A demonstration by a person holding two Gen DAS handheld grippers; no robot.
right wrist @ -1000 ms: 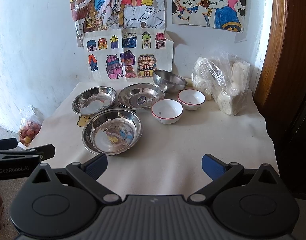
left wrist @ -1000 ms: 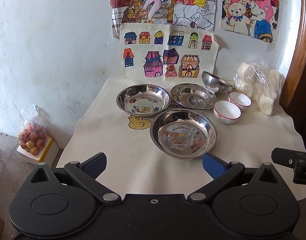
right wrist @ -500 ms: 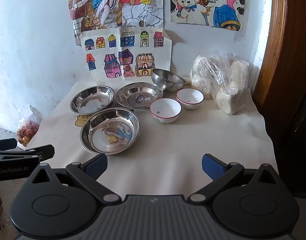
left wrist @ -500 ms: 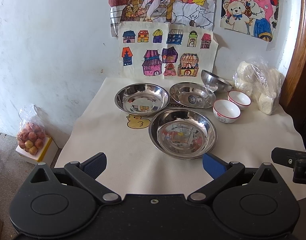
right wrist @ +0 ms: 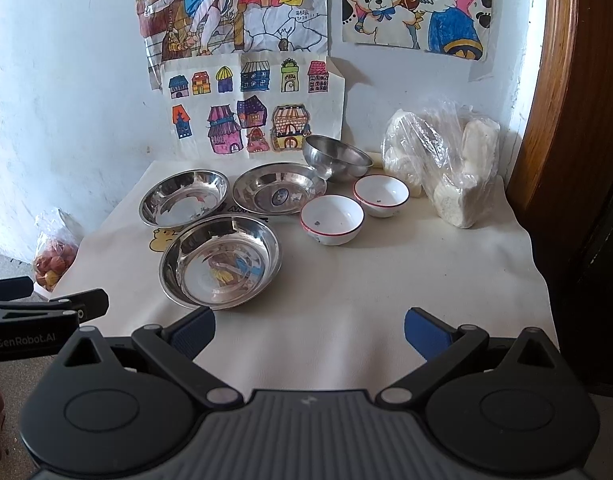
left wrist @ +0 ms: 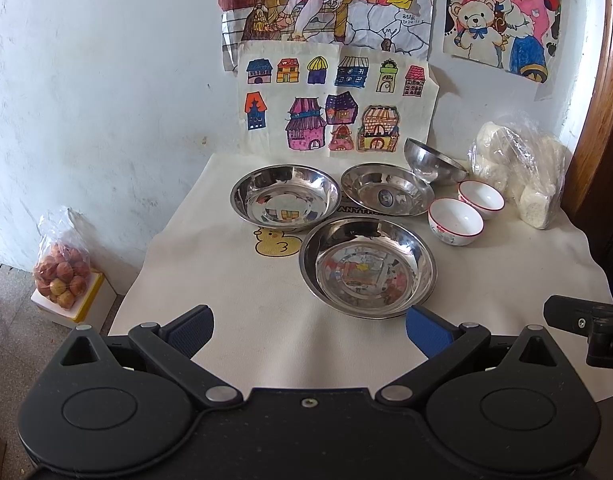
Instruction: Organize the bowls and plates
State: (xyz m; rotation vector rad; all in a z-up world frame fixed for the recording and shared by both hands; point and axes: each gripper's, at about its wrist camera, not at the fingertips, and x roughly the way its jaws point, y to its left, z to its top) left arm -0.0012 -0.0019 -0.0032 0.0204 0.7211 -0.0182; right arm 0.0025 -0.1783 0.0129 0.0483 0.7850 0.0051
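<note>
Left wrist view: the left gripper (left wrist: pixel 309 326) fills the bottom of the frame, its two blue-tipped fingers spread wide with nothing between them, over the near edge of a table (left wrist: pixel 210 280) covered in cream cloth. Just above the right fingertip, in the middle of the frame, sits the nearest steel plate (left wrist: pixel 368 266). Behind it, side by side, are a second steel plate (left wrist: pixel 285 197) at centre left and a third steel plate (left wrist: pixel 387 195) at centre right, their rims close together. A steel bowl (left wrist: pixel 430 161) stands tilted at the back, its lower edge resting on the third plate's rim. Right of the plates, two white bowls with red rims sit just beside each other: the nearer white bowl (left wrist: pixel 456 221) and the farther white bowl (left wrist: pixel 481 199). A plastic bag of white lumps (left wrist: pixel 522 172) stands at the right edge of the table, and a bag of reddish fruit (left wrist: pixel 60 272) rests on a box on the floor at lower left. A yellow duck print (left wrist: pixel 272 243) shows on the cloth. Coloured drawings (left wrist: pixel 326 108) hang on the wall at the top.

Right wrist view: the right gripper (right wrist: pixel 309 332) is likewise at the bottom, its fingers spread wide and holding nothing, over bare cloth. The nearest steel plate lies at centre left, above the left fingertip. Part of the left gripper shows at the lower left edge.
</note>
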